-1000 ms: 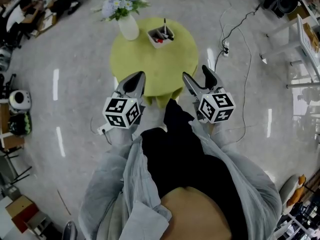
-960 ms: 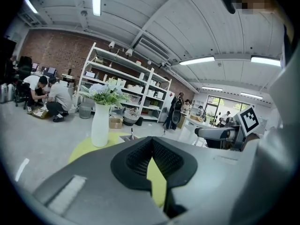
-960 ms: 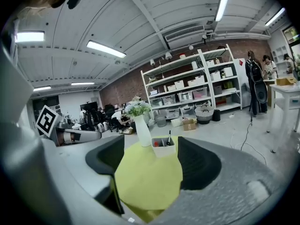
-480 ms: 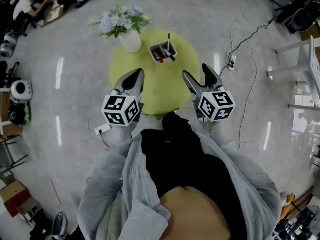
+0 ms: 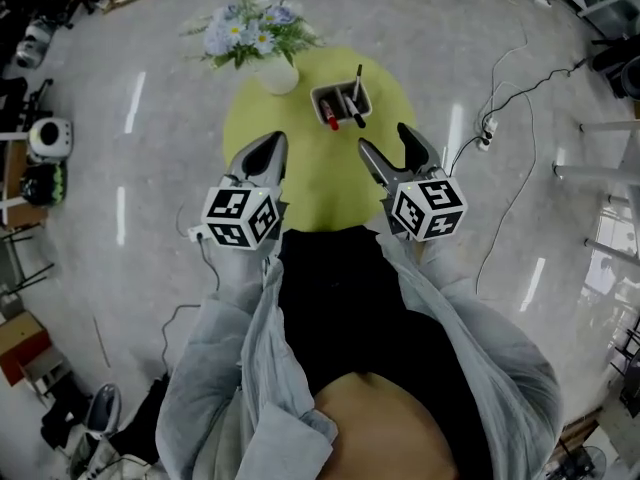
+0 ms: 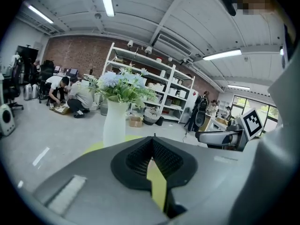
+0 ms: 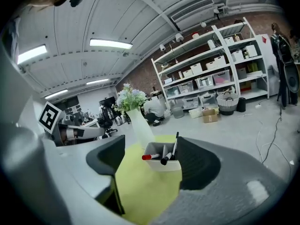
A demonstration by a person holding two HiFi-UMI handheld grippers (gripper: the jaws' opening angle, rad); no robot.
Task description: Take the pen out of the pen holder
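— Where is the pen holder sitting?
— The pale grey rectangular pen holder (image 5: 318, 98) (image 7: 161, 165) is standing upright on the round yellow-green tabletop (image 5: 300, 173), toward its far side.
— And what is it carrying?
— A slim black pen (image 5: 358, 76) (image 7: 176, 144) is standing almost upright at its right side, rising well above the rim. A red-capped marker (image 5: 331, 120) (image 7: 151, 157) and a black-capped marker (image 5: 356, 116) (image 7: 166, 159) are leaning lower, their caps poking over the near rim.

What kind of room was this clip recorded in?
Probably a lab or workshop-style open workspace: a brick wall, tall white storage shelves, and cables trailing over a bare grey floor. A small round table with a pen holder stands in the open.
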